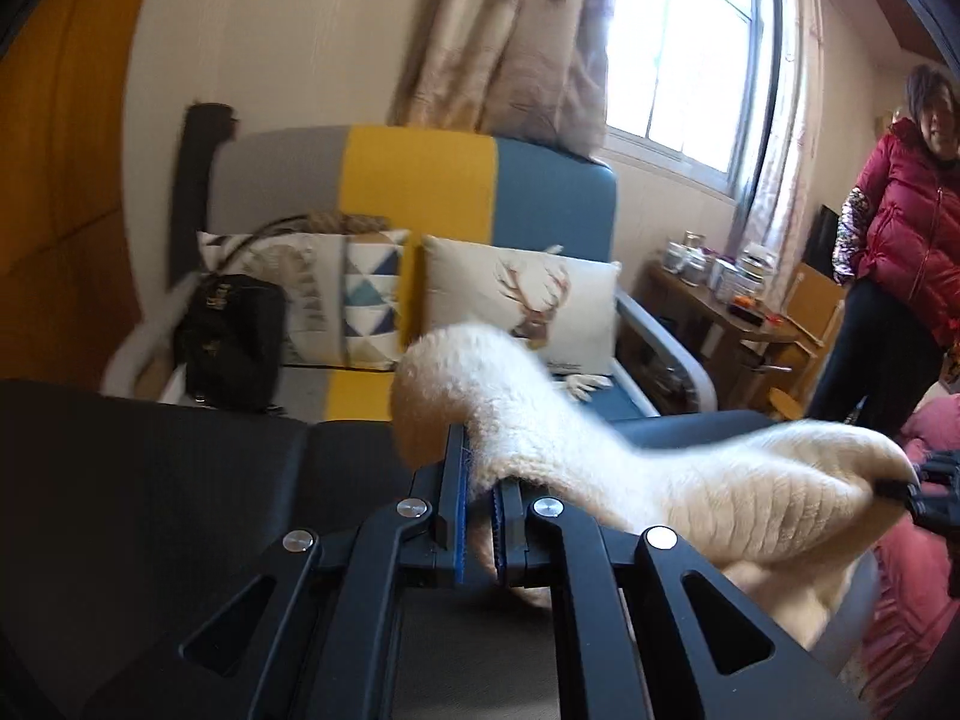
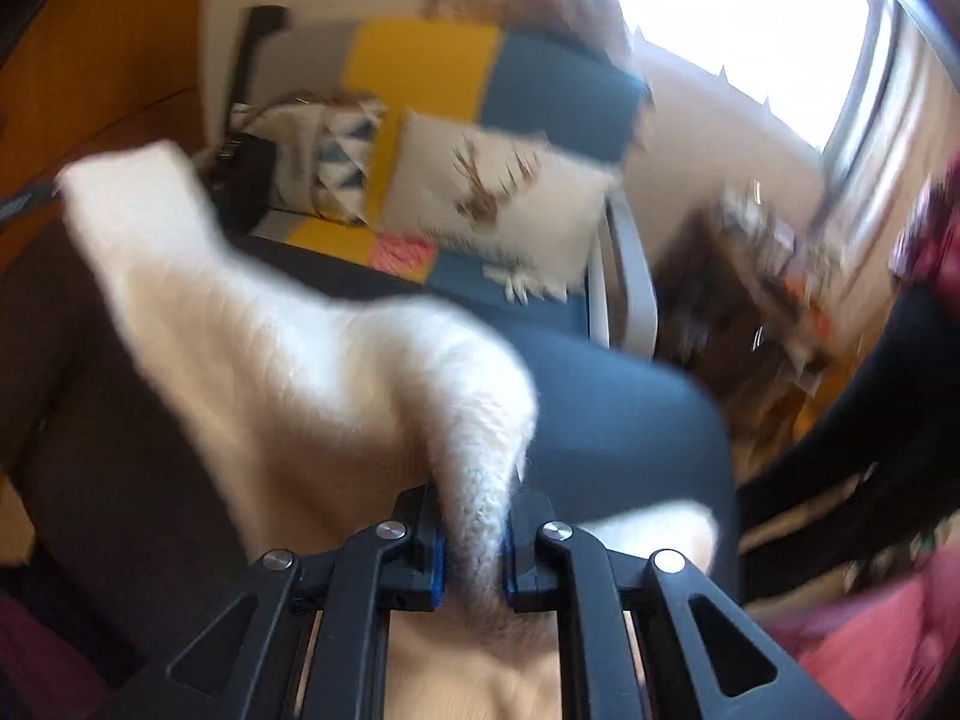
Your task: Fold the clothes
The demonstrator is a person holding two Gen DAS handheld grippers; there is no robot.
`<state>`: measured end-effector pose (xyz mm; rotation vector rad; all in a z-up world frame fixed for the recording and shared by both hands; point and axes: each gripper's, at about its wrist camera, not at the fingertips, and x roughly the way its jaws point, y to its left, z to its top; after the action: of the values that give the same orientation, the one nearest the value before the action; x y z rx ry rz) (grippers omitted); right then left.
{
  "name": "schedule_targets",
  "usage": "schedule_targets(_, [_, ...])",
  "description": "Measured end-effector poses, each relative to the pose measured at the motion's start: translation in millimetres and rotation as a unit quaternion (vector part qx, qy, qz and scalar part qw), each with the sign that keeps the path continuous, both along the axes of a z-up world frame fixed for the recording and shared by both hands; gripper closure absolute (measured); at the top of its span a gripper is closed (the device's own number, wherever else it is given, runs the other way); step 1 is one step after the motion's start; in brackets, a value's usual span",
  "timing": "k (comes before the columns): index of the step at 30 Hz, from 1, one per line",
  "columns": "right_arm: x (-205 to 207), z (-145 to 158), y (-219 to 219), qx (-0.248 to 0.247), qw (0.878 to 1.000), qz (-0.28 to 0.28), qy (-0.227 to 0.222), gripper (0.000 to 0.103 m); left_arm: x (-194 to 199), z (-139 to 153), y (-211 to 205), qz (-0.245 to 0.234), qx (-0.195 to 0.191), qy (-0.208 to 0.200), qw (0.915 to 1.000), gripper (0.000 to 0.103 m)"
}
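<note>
Both grippers have hold of a fluffy white sweater (image 1: 600,456). The left gripper (image 1: 480,516) has its fingers pinched nearly together on a bunched edge of it, and the right gripper (image 2: 471,540) has its fingers clamped narrow on another thick fold. From the left wrist view the right gripper's black tip shows at the far right, gripping the other end, so the sweater spans between the two and sags in the middle, held up off the dark seat (image 1: 180,450) below.

I'd say the folding has hardly begun: the sweater is gathered and rumpled, no flat panel or crease anywhere, and it still needs spreading out, laying down and folding over. A pink garment (image 1: 906,630) lies at the right, apparently waiting too.

Room is tight. The dark seat sits right beneath, a blue cushion (image 2: 630,420) just beyond, then a sofa (image 1: 420,192) with pillows and a black bag (image 1: 231,342). A person in a red jacket (image 1: 906,210) stands near on the right, beside a cluttered side table (image 1: 720,324). Free space is mostly upward and toward the left.
</note>
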<state>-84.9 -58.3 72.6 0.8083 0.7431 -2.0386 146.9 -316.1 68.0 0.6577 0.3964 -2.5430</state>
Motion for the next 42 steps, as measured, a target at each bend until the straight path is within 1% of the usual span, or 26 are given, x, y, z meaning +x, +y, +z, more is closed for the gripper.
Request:
schedule_targets(1, [17, -18, 6, 0.009, 1.0, 0.019, -0.013, 0.09, 10, -3, -2, 0.008, 0.002, -0.005, 1.0, 0.097])
schedule_targets(4, [67, -72, 24, 0.035, 0.995, 0.076, -0.054, 0.088, 36, -30, -14, 0.036, 0.023, -0.046, 0.998, 0.097])
schedule_targets(6, [81, -112, 31, 0.051, 0.987, 0.101, -0.118, 0.086, 53, -61, -25, 0.064, 0.053, -0.085, 0.9929, 0.097])
schedule_targets(7, [84, -132, 29, 0.056, 0.977, 0.111, -0.176, 0.086, 61, -75, -30, 0.077, 0.068, -0.101, 0.9895, 0.097])
schedule_targets(8, [84, -137, 31, 0.053, 0.973, 0.116, -0.192, 0.086, 68, -89, -35, 0.091, 0.083, -0.117, 0.9855, 0.097])
schedule_targets(11, [83, -152, 35, 0.044, 0.961, 0.133, -0.239, 0.086, 90, -121, -39, 0.126, 0.115, -0.135, 0.9761, 0.097])
schedule_targets(13, [66, -136, 34, 0.005, 0.96, 0.135, -0.244, 0.084, 102, -136, -41, 0.14, 0.132, -0.139, 0.9713, 0.097])
schedule_targets(14, [50, -127, 35, -0.024, 0.958, 0.13, -0.254, 0.082, 106, -142, -40, 0.145, 0.142, -0.141, 0.9689, 0.097])
schedule_targets(16, [19, -111, 37, -0.083, 0.95, 0.118, -0.275, 0.071, 112, -150, -36, 0.151, 0.147, -0.148, 0.9662, 0.094])
schedule_targets(19, [-41, -115, 39, -0.123, 0.94, 0.067, -0.31, 0.069, 116, -157, -27, 0.151, 0.15, -0.155, 0.9649, 0.094])
schedule_targets(22, [-47, -146, 21, -0.123, 0.928, 0.055, -0.348, 0.067, 117, -158, -23, 0.149, 0.155, -0.157, 0.9641, 0.092])
schedule_targets(23, [-54, -151, 5, -0.131, 0.921, 0.044, -0.365, 0.067, 119, -160, -22, 0.147, 0.158, -0.159, 0.9633, 0.092])
schedule_targets(24, [-69, -160, -8, -0.132, 0.918, 0.029, -0.373, 0.067, 121, -162, -21, 0.146, 0.161, -0.162, 0.9625, 0.092])
schedule_targets(26, [-53, -180, -24, -0.125, 0.907, 0.02, -0.402, 0.066, 125, -166, -18, 0.144, 0.168, -0.167, 0.9608, 0.091])
schedule_targets(27, [-61, -189, -29, -0.125, 0.902, 0.012, -0.414, 0.066, 127, -167, -17, 0.142, 0.169, -0.173, 0.9599, 0.091])
schedule_targets(28, [-46, -188, -32, -0.122, 0.9, 0.006, -0.418, 0.066, 131, -170, -15, 0.141, 0.17, -0.178, 0.959, 0.09])
schedule_targets(29, [-37, -189, -39, -0.114, 0.91, 0.016, -0.397, 0.068, 136, -173, -13, 0.139, 0.17, -0.184, 0.958, 0.09])
schedule_targets(30, [-28, -189, -45, -0.105, 0.92, 0.025, -0.376, 0.075, 140, -174, -12, 0.138, 0.17, -0.186, 0.9577, 0.09])
schedule_targets(31, [-12, -181, -49, -0.099, 0.935, 0.05, -0.337, 0.079, 145, -175, -10, 0.137, 0.171, -0.188, 0.9574, 0.09])
schedule_targets(32, [4, -173, -53, -0.093, 0.947, 0.075, -0.298, 0.079, 150, -176, -9, 0.136, 0.171, -0.19, 0.9571, 0.09])
schedule_targets(33, [21, -170, -59, -0.085, 0.954, 0.104, -0.266, 0.079, 157, -176, -7, 0.137, 0.171, -0.19, 0.9571, 0.09])
schedule_targets(36, [67, -167, -54, -0.06, 0.958, 0.167, -0.226, 0.077, 170, -170, -4, 0.138, 0.165, -0.179, 0.9601, 0.09])
schedule_targets(38, [92, -171, -53, -0.051, 0.952, 0.201, -0.227, 0.075, 173, -160, -3, 0.129, 0.152, -0.164, 0.9662, 0.089])
schedule_targets(39, [100, -176, -52, -0.047, 0.948, 0.206, -0.236, 0.073, 172, -155, -4, 0.122, 0.145, -0.158, 0.9691, 0.088])
schedule_targets(40, [108, -180, -51, -0.042, 0.945, 0.212, -0.245, 0.073, 165, -145, -4, 0.106, 0.13, -0.151, 0.9742, 0.084])
schedule_targets(42, [119, -188, -48, -0.034, 0.939, 0.22, -0.261, 0.073, 146, -130, -2, 0.069, 0.098, -0.144, 0.9822, 0.082])
